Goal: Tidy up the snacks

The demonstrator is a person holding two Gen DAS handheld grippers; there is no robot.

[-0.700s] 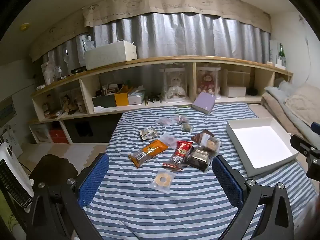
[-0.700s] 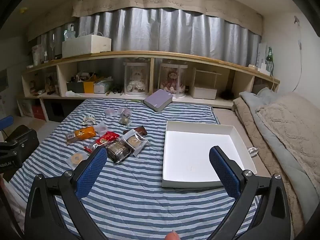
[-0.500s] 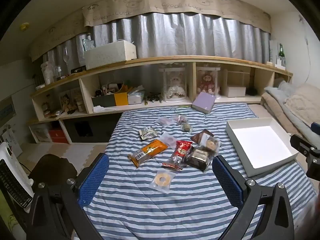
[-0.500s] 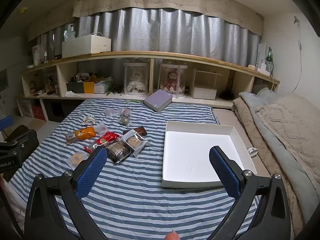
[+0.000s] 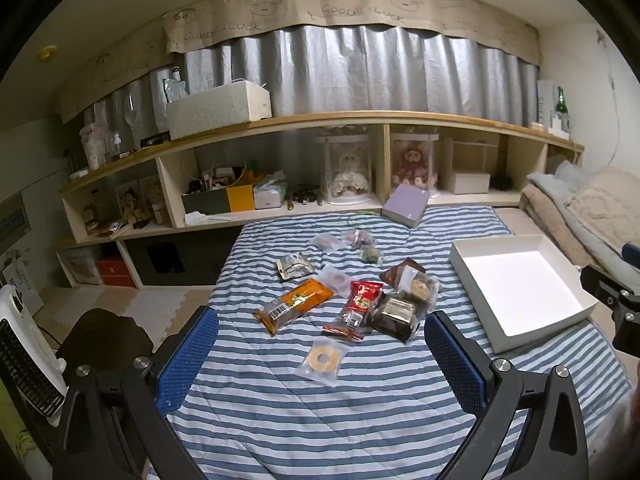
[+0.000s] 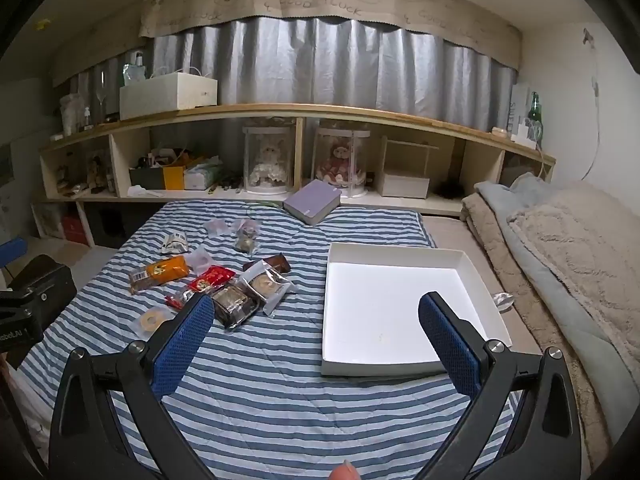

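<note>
Nothing Packed Yet: Both Tongs Wide and Empty Over the Bed

So I am at the very start of the sorting, as I judge it. The white box (image 6: 404,308) lies on the striped blanket (image 5: 320,420) with nothing in it, and every snack sits loose in a scatter to its left. Nearest my left tongs (image 5: 320,356) is the ring biscuit in its clear wrapper (image 5: 322,360), lying apart from the rest. Beyond it are the orange packet (image 5: 296,304), the red packet (image 5: 358,304) and the dark brown cake pack (image 5: 394,314), the last two touching at their edges. Smaller clear pouches lie farther back, near the purple book (image 5: 406,210).

My left tongs stand spread as far as they go, gripping nothing and hanging above the blanket. My right tongs (image 6: 316,336) are equally wide and equally empty, aimed between the snack pile and the box.

Next, I reckon, one pair must drop onto a single packet. The ring biscuit looks the easiest, being flat and alone. Its thin wrapper may slip, so I would pinch it at the edge.
</note>
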